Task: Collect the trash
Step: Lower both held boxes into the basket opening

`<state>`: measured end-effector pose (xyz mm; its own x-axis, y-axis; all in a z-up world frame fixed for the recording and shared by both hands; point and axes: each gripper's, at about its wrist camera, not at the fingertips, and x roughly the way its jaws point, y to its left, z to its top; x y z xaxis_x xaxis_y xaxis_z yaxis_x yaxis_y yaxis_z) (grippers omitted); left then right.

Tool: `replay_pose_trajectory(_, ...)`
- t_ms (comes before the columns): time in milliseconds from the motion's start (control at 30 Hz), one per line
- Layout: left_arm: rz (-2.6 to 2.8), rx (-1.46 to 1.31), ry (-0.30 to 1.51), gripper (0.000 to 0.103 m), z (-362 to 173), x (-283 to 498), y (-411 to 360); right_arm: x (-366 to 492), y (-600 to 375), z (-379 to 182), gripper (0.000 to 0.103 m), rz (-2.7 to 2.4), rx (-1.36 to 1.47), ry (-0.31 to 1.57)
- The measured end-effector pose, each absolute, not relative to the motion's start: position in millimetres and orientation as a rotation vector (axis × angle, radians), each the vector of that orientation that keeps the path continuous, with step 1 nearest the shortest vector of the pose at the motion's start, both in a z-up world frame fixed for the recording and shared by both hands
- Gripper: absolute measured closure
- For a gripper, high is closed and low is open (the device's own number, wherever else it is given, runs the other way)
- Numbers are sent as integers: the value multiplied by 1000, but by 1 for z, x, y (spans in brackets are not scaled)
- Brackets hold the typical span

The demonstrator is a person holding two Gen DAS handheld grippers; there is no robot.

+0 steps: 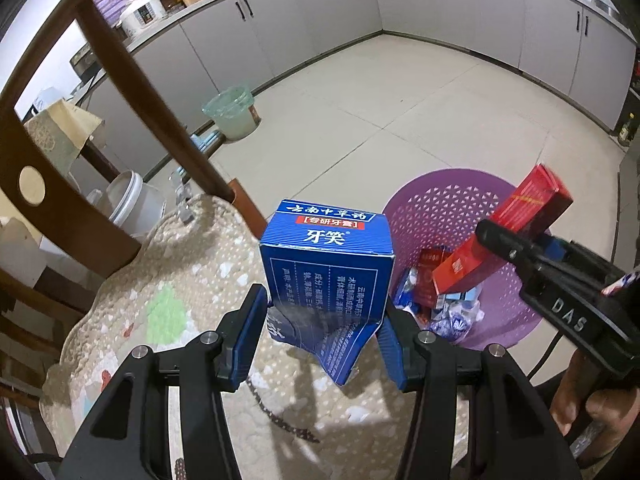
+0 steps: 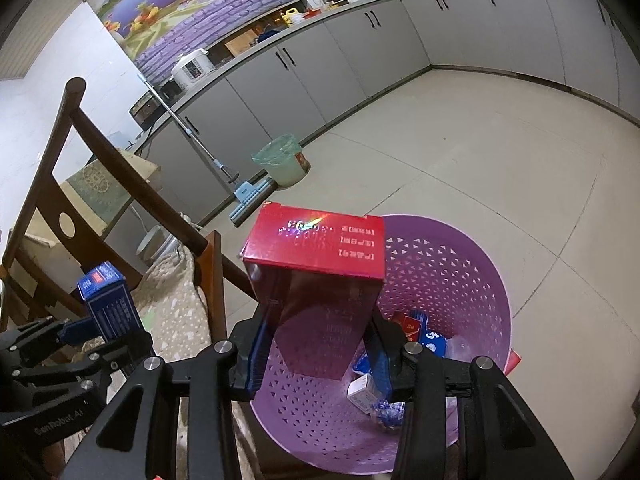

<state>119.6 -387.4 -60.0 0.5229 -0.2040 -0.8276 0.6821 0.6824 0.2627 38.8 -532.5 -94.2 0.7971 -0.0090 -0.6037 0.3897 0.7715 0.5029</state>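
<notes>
My left gripper (image 1: 324, 340) is shut on a blue toothpaste box (image 1: 326, 264), dented at its lower end, held above the cushioned chair seat (image 1: 192, 280). The blue box also shows in the right wrist view (image 2: 110, 306). My right gripper (image 2: 316, 354) is shut on a red carton (image 2: 316, 276) and holds it over the purple perforated basket (image 2: 460, 280). In the left wrist view the red carton (image 1: 516, 224) hangs over the basket (image 1: 440, 200). Several small boxes and wrappers (image 2: 400, 360) lie in the basket's bottom.
A dark wooden chair back (image 1: 132, 92) rises at the left. A green-lined bin (image 1: 232, 112) and a mop (image 2: 224, 168) stand by the grey cabinets (image 1: 320, 8). A white bucket (image 1: 128, 200) sits behind the chair. Tiled floor (image 1: 420, 112) lies beyond the basket.
</notes>
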Motion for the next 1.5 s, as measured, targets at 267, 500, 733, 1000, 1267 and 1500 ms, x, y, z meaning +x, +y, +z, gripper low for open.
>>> replay_pose_trajectory(267, -619, 652, 827, 52, -54, 114, -416, 37, -539, -98, 57, -252, 689, 616)
replay_pose_trajectory(500, -641, 656, 823, 52, -57, 114, -436, 32, -551, -100, 57, -281, 722, 607)
replay_pose_trajectory(733, -666, 636, 849, 52, -63, 121, -444, 28, -559, -102, 57, -300, 747, 596)
replay_pose_trajectory(1000, -680, 625, 867, 52, -71, 129, -448, 29, -559, -103, 57, -301, 750, 600)
replay_pose_trajectory(1267, -684, 597, 889, 52, -77, 137, -450, 30, -560, -105, 57, -312, 750, 608)
replay_pose_trajectory(1500, -692, 571, 908, 52, -82, 144, -450, 30, -562, -107, 57, -325, 752, 616)
